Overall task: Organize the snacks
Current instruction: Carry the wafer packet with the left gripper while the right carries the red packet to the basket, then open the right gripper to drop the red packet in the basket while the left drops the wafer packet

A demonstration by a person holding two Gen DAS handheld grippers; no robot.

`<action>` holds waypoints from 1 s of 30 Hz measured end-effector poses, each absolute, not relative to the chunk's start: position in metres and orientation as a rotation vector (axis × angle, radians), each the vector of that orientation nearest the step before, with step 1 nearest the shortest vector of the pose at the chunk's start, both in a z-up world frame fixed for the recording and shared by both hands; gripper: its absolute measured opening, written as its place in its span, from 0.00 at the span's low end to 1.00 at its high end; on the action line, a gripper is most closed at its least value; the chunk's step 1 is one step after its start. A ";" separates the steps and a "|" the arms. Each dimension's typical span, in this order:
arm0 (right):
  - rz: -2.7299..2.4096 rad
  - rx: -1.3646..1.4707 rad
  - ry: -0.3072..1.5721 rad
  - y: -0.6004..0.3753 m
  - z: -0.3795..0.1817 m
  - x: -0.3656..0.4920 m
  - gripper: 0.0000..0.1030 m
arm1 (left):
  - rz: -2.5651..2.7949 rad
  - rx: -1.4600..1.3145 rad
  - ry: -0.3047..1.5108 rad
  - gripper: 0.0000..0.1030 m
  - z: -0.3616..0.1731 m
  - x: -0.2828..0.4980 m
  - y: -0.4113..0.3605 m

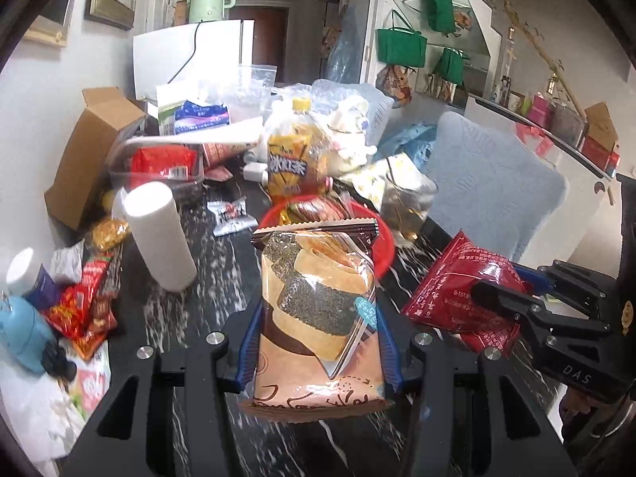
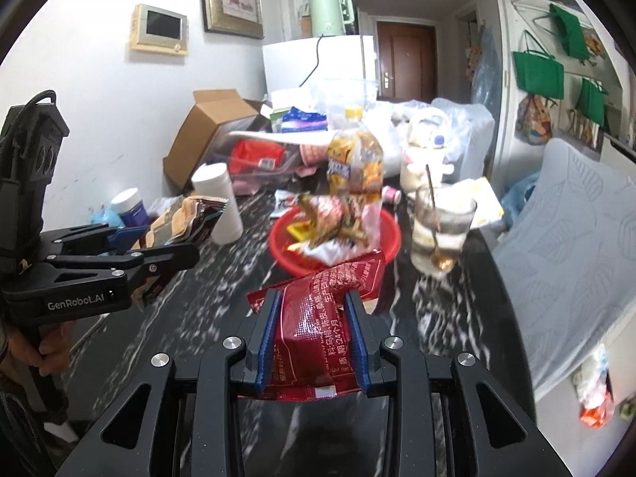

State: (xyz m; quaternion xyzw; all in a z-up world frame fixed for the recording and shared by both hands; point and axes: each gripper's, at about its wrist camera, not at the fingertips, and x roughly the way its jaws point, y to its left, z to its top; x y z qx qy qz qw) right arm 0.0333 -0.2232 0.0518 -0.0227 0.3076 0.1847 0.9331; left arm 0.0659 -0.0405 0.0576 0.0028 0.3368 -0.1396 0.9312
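Left wrist camera looking forward and down along its fingers, close over the dark marble table (image 1: 206,302), right wrist camera doing likewise from the right, both facing the red bowl (image 1: 381,238) (image 2: 391,238), white fridge (image 1: 167,55) (image 2: 298,63) and brown door (image 2: 405,59).

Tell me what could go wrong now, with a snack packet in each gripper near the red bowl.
The red bowl is already heaped, so an added packet may slide off. The glass with a spoon stands right beside it and could get knocked. The right gripper pinches its red packet hard, possibly crushing it.
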 end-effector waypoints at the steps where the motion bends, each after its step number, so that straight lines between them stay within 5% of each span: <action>1: 0.366 -0.054 0.632 -0.223 0.052 0.041 0.31 | -0.275 0.008 0.688 0.47 0.058 0.071 -0.041; 30: 0.035 -0.324 0.596 -0.185 0.012 0.189 0.31 | -0.159 0.060 0.752 0.47 -0.008 0.226 -0.053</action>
